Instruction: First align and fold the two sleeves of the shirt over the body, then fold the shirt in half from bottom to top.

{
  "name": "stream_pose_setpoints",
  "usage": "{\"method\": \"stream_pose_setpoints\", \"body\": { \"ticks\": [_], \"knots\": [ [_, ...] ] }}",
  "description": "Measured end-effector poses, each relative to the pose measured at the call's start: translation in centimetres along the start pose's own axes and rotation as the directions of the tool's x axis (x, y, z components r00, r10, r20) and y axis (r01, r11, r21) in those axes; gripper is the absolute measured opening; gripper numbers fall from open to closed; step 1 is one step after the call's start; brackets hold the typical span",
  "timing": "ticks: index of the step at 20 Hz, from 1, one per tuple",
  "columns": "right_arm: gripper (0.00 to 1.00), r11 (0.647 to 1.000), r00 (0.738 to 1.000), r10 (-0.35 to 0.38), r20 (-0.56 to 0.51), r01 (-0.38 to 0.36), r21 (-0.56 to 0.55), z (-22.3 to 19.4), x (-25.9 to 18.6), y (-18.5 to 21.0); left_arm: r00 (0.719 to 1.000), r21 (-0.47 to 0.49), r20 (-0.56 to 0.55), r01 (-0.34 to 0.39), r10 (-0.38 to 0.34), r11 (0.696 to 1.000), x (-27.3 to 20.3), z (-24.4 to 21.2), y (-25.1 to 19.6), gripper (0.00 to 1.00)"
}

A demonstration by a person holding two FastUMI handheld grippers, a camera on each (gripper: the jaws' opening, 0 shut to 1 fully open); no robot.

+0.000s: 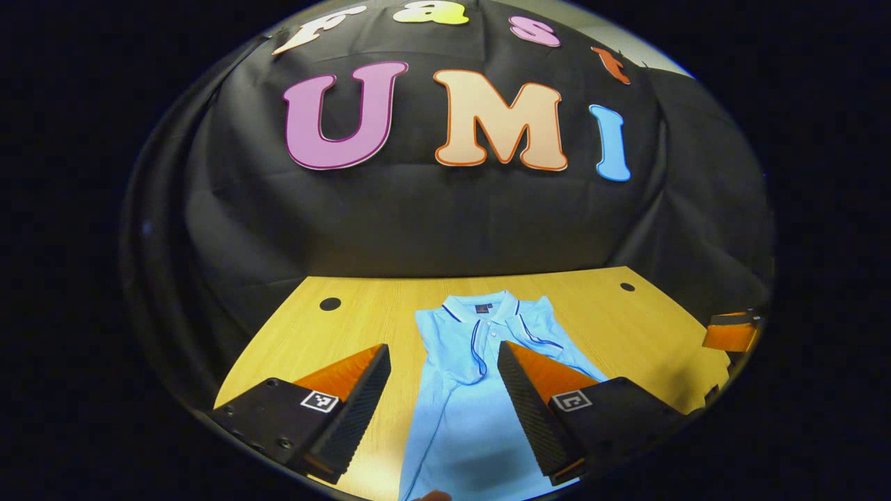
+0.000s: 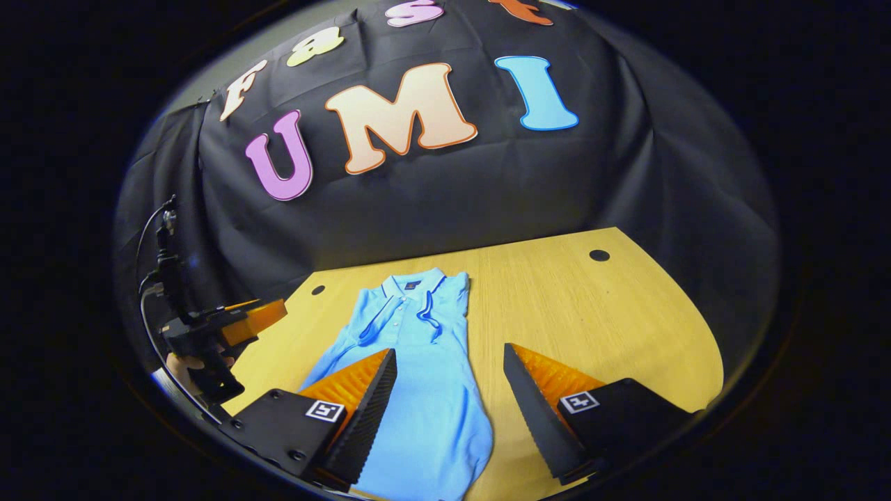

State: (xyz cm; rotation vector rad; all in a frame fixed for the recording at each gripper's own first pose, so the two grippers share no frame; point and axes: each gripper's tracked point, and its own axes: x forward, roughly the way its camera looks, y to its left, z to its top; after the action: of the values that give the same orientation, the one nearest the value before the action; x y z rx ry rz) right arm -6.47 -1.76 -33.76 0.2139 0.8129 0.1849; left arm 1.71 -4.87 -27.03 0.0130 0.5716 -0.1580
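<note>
A light blue polo shirt [image 1: 456,410] lies flat on the wooden table [image 1: 612,316], collar at the far end and both sleeves folded in over the body, so it forms a narrow strip. My left gripper [image 1: 443,351] hovers open above the shirt's middle, one finger over its left edge and the other over its right part. In the right gripper view the shirt [image 2: 418,334] runs from the collar down toward me. My right gripper [image 2: 450,353] is open above the shirt's lower right edge. Nothing is held between either pair of fingers.
The right gripper [image 1: 731,332] shows at the table's right edge in the left gripper view. A hand [image 2: 184,365] holds the left gripper [image 2: 233,321] with its cable at the table's left side. Dark cable holes [image 1: 330,304] [image 2: 599,255] sit near the far corners.
</note>
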Motion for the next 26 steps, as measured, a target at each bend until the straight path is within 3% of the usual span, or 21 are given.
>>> {"method": "stream_pose_setpoints", "body": {
  "ticks": [6,12,19,26],
  "knots": [
    [0.96,0.996,1.0,0.0,-0.028,-0.002,-0.091,-4.9,-4.1,2.3,0.999,-0.02,-0.029,0.017,-0.017,1.0,-8.3,-4.8,1.6,0.95],
    [0.97,0.991,0.997,-0.002,-0.074,-0.008,-0.135,-9.6,-7.4,3.4,0.995,-0.014,-0.1,0.024,-0.025,1.0,-13.3,-10.1,1.4,0.95],
    [0.98,0.986,0.983,-0.054,-0.175,0.024,-0.167,-16.3,-9.2,2.2,0.981,0.03,-0.179,0.088,-0.081,0.996,-16.0,-15.5,-0.8,0.95],
    [0.98,0.969,0.954,-0.143,-0.265,0.08,-0.233,-23.0,-7.9,0.5,0.958,0.065,-0.282,0.072,-0.051,0.995,-16.0,-21.8,-0.2,0.95]
  ]
}}
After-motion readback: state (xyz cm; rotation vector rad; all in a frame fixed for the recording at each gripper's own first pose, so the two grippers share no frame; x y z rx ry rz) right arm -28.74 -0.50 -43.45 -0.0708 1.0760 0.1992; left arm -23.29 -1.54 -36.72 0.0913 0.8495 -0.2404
